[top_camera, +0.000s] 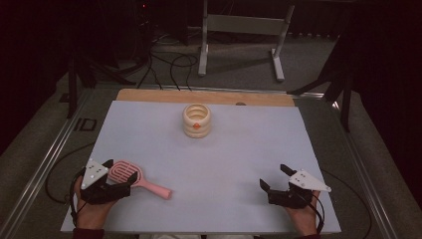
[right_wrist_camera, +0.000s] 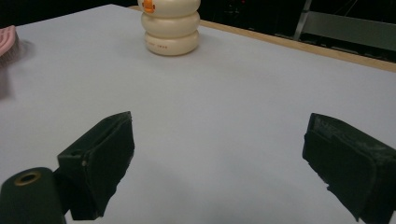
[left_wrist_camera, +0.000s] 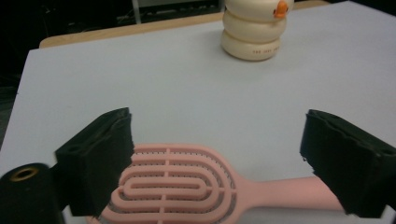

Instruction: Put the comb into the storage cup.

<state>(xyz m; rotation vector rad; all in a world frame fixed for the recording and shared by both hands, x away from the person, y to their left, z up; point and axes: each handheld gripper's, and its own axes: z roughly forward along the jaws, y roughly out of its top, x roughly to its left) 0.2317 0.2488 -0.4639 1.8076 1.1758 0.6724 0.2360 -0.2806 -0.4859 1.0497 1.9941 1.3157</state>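
Observation:
A pink hairbrush (top_camera: pixel 149 185) lies flat near the front left of the white board (top_camera: pixel 224 149), handle pointing right. My left gripper (top_camera: pixel 122 170) stands open over it. In the left gripper view the brush (left_wrist_camera: pixel 173 182) sits between the wide-apart jaws; the left jaw is at the head's edge, the right jaw over the handle, and neither pad presses on it. My right gripper (top_camera: pixel 274 176) rests open at the front right with nothing between its jaws (right_wrist_camera: pixel 219 130). A cream ringed container with an orange spot (top_camera: pixel 196 120) (left_wrist_camera: pixel 252 32) (right_wrist_camera: pixel 171 28) stands upright at the far middle.
A wooden strip (top_camera: pixel 149 94) runs along the board's far edge. Metal rails (top_camera: pixel 45 169) border the table's sides. Beyond the table, a grey metal stand (top_camera: pixel 239 30) and black cables (top_camera: pixel 169 64) lie on the floor. The brush's edge (right_wrist_camera: pixel 7 39) is at the far left in the right gripper view.

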